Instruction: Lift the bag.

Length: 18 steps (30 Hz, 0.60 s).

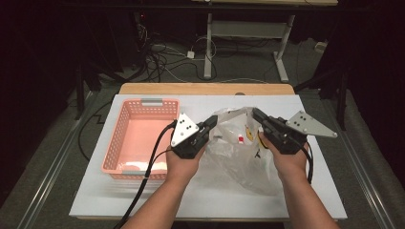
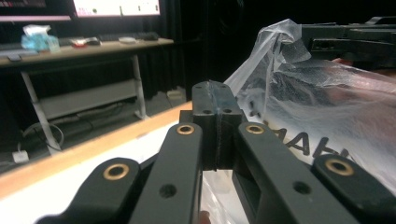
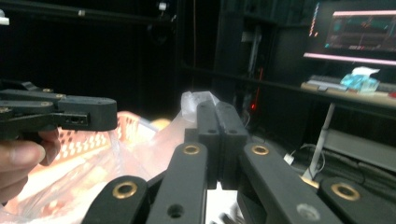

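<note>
A clear plastic bag [image 1: 234, 155] stands on the white table [image 1: 191, 200], held up by its mouth between my two grippers. My left gripper [image 1: 212, 122] is shut on the bag's left rim, and a thin film of plastic shows pinched between its pads [image 2: 216, 95]. My right gripper [image 1: 256, 115] is shut on the right rim, where a tuft of plastic sticks up above the closed jaws [image 3: 217, 111]. Inside the bag lie small items: something yellow [image 1: 249, 131] and a red and white piece [image 1: 241, 139]. The bag [image 2: 322, 107] carries dark printed letters.
A pink plastic basket [image 1: 143, 102] with nothing in it sits on the table's left half, just left of my left hand. A wooden strip [image 1: 205, 88] borders the far edge. Beyond it are a desk frame [image 1: 208, 43] and cables on the floor.
</note>
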Motion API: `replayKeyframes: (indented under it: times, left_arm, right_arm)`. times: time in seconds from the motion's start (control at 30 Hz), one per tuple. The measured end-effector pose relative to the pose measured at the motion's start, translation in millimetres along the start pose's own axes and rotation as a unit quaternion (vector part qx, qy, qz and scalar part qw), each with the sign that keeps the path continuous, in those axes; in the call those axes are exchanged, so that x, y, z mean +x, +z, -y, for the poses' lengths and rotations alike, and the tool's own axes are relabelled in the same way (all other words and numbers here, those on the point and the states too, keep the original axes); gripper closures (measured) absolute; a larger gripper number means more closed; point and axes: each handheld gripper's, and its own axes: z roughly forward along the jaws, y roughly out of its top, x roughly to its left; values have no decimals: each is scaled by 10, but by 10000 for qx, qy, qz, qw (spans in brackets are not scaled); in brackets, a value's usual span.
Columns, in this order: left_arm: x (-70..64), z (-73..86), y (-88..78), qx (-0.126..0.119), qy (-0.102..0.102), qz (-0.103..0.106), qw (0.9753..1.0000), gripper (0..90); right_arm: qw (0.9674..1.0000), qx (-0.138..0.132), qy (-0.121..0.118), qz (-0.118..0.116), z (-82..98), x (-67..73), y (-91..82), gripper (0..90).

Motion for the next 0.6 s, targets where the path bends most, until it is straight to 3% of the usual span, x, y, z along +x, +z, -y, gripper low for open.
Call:
replayKeyframes:
  times: [0.3, 0.47, 0.6]
  left_arm:
    - [-31, -579, 86, -416, 293, -22, 9987, 887]
    - [-140, -899, 95, -675, 545, 38, 9962, 886]
    - [-188, -1067, 115, -803, 591, 79, 9950, 887]
  right_arm:
    - [9993, -256, -47, 267, -339, -168, 52, 900]
    - [9993, -233, -30, 274, -363, -156, 95, 900]
    - [9994, -193, -17, 277, -339, -160, 140, 900]
